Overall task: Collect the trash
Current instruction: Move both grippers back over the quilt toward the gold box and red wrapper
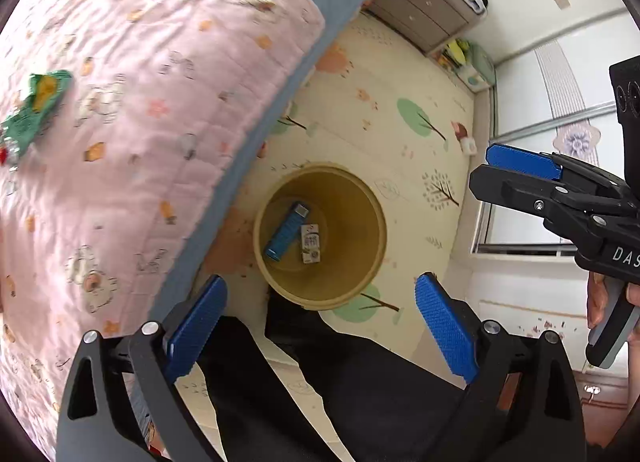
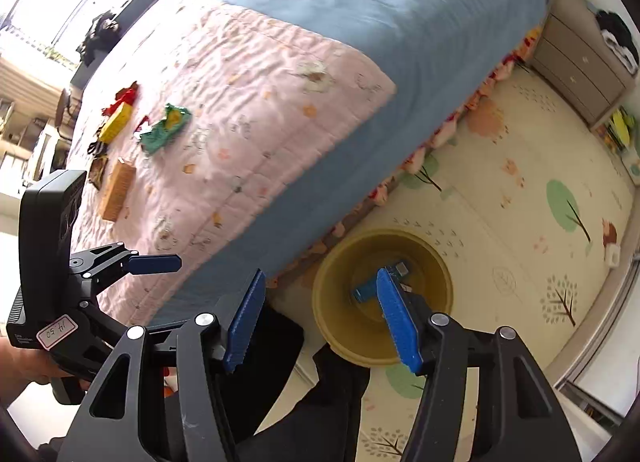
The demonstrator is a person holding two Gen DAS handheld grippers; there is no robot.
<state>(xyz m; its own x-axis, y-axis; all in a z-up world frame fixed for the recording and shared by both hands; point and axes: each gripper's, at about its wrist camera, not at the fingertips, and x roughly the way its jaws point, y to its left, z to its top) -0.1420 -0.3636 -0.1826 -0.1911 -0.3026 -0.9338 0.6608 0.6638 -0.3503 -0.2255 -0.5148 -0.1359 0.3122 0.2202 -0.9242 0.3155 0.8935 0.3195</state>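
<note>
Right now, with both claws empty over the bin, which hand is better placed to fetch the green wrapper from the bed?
Probably left: the left claw is open and nearer the pink quilt, where the green wrapper lies.

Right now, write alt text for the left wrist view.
A yellow bin on a patterned play mat holds a blue wrapper and a small white carton. The empty, open left gripper hovers above it, beside a pink-quilted bed.

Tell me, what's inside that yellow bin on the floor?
Inside the yellow bin lie a blue wrapper and a small white carton, both on its bottom. In the right wrist view a gripper finger covers part of them.
</note>
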